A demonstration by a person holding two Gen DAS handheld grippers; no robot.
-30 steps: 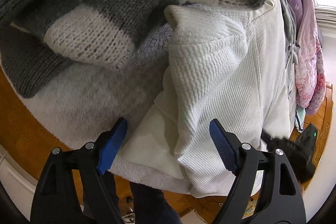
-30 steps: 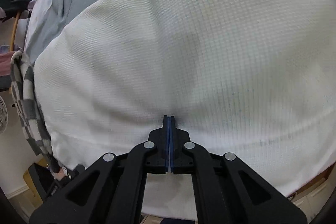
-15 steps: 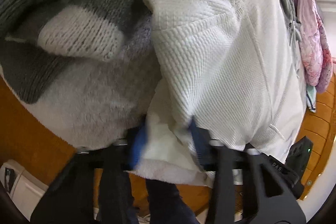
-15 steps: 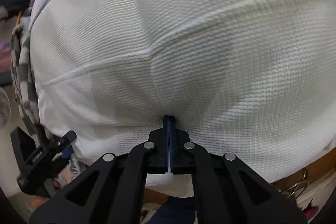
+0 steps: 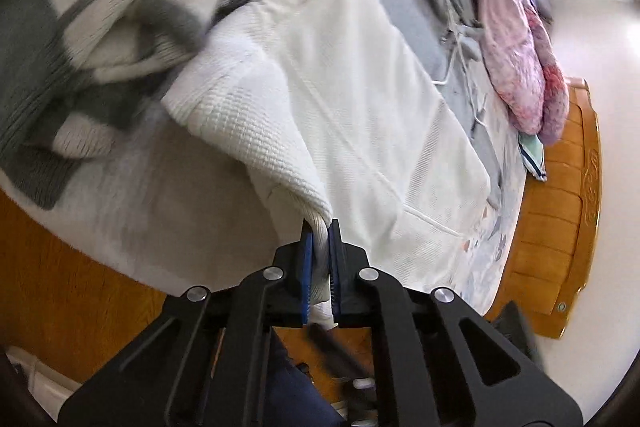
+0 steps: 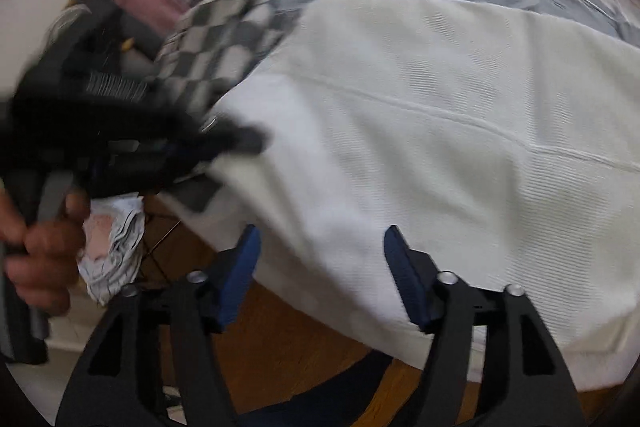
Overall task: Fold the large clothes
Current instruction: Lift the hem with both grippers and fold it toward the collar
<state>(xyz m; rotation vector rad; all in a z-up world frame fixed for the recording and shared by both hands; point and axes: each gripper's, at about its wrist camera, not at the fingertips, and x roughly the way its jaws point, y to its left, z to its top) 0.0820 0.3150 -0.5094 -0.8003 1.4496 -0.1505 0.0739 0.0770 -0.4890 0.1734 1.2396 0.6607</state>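
A large white waffle-knit garment (image 5: pixel 360 115) lies spread on the bed; it also fills the right wrist view (image 6: pixel 460 131). My left gripper (image 5: pixel 319 227) is shut on a bunched corner of this white garment at the bed's near edge and holds it lifted. My right gripper (image 6: pixel 320 247) is open and empty at the garment's near hem, its blue pads (image 6: pixel 404 267) apart. The left gripper and the hand holding it show blurred at the left of the right wrist view (image 6: pixel 132 151).
A grey and white checked knit sweater (image 5: pixel 92 11) lies left of the white garment. A grey garment with drawstrings (image 5: pixel 432 7) lies beyond it. Pink and purple bedding (image 5: pixel 520 39) is piled far right. A wooden bed frame (image 5: pixel 560 211) and wooden floor (image 5: pixel 72 291) border the bed.
My left gripper closed on the white garment's corner and pulled back with it. My right gripper let go of the garment, opened and drew back from it.
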